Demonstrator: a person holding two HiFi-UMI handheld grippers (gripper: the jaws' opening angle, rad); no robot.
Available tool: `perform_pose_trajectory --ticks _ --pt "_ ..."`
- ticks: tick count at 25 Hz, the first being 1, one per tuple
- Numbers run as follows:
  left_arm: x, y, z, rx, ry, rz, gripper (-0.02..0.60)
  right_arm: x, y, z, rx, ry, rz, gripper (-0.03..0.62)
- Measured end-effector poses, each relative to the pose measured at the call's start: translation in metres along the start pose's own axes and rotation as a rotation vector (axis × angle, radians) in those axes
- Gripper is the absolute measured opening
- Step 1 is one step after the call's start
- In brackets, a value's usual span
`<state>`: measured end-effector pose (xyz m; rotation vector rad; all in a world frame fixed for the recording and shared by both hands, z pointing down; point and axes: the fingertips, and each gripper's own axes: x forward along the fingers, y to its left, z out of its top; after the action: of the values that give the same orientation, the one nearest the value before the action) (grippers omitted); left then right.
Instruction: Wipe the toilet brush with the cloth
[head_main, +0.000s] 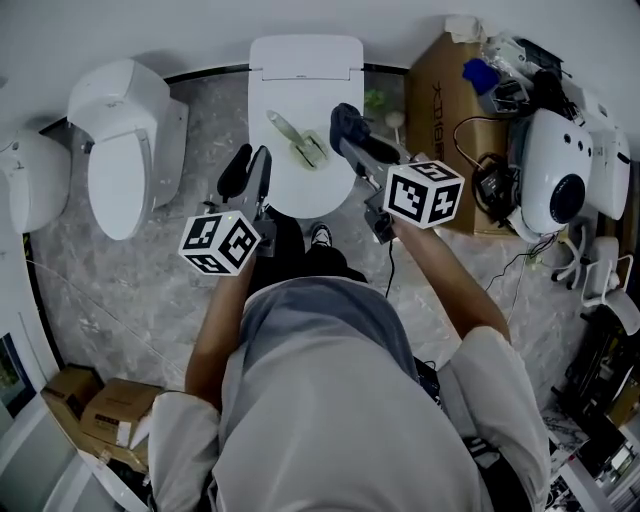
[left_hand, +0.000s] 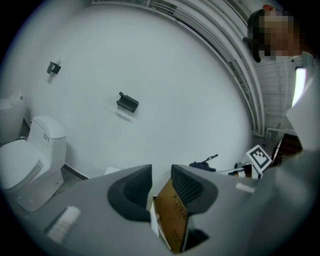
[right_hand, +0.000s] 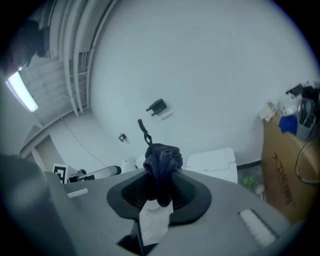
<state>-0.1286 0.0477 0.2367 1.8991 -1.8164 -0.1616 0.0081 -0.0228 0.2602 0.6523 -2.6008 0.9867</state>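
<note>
A pale green toilet brush (head_main: 301, 140) lies across the closed lid of the white toilet (head_main: 330, 60) straight ahead of me. My right gripper (head_main: 346, 126) hovers just to the right of the brush and is shut on a bunched dark blue cloth (right_hand: 161, 164) that sticks up out of the jaws. In the head view the cloth (head_main: 345, 122) shows as a dark lump at the gripper's tip. My left gripper (head_main: 248, 168) is at the lid's left edge, open by a narrow gap with nothing in it. The same gripper (left_hand: 161, 179) points at the bare wall in its own view.
A second white toilet (head_main: 118, 150) stands to the left and part of a third (head_main: 28, 180) at the far left. A cardboard box (head_main: 437, 90), a white machine (head_main: 560, 175) and cables crowd the right. Small boxes (head_main: 100, 408) sit on the marble floor (head_main: 120, 290) at the lower left.
</note>
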Motion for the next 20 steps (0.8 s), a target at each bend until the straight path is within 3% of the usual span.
perform_pose_trajectory --ticks 4,9,20 --pt "-0.022 -0.019 0.014 0.015 -0.014 -0.021 0.0 -0.025 0.019 0.009 -0.187 -0.008 -0.032 0.081" --pt "-0.044 -0.039 0.026 0.046 -0.049 -0.04 0.0 -0.058 0.033 0.028 -0.341 -0.042 -0.051 0.081" --pt "-0.098 -0.062 0.024 0.023 -0.027 -0.031 0.0 -0.116 0.055 0.013 -0.44 -0.066 -0.071 0.081"
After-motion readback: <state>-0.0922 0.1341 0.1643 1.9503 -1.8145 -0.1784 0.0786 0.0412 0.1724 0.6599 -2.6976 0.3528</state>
